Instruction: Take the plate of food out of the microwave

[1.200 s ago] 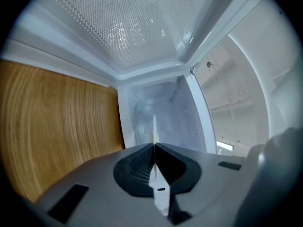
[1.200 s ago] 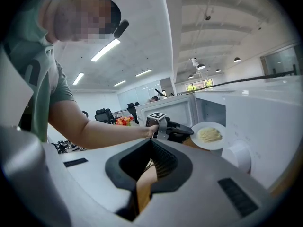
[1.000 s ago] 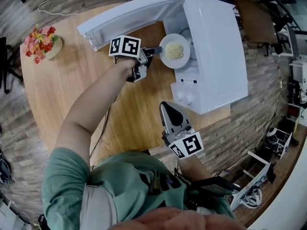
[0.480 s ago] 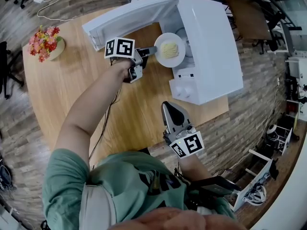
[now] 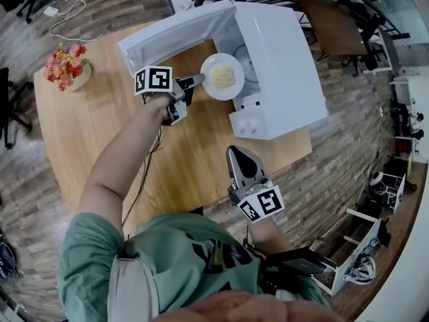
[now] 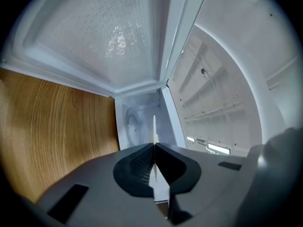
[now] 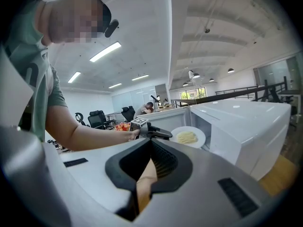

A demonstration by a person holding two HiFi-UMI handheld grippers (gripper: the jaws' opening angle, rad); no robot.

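Beneath all else, table point(image 5: 80, 133): round wooden top on a plank floor, carrying everything listed below.
Microwave point(image 5: 285, 59): white cabinet at the far right of the table, two knobs on its front panel, cavity open toward the person.
Door point(image 5: 177, 29): swung fully outward to the left of the cavity; its perforated inner window fills the upper part of the left gripper view.
Left forearm point(image 5: 124, 153): bare, stretched out across the table toward the microwave.
Plate point(image 5: 208, 79): white and round, held level in the air at the mouth of the cavity, between the door and the cabinet front, its far edge overlapping the opening in the head view; the left gripper view shows it edge-on as a thin white line.
Left gripper point(image 5: 196, 80): dark jaws pinching the near rim of the plate, closed on it from both sides; its marker cube sits over the hand.
Right gripper point(image 5: 237, 151): held near the person's body, well apart from the plate and pointing toward the microwave; jaws pressed together at the tips with nothing between them.
Flowers point(image 5: 64, 62): red and yellow bunch in a small pot at the table's far left edge.
Turntable point(image 6: 132, 124): round disc inside the cavity, bare.
Food point(image 5: 224, 78): pale yellow noodles heaped at the centre of the plate.
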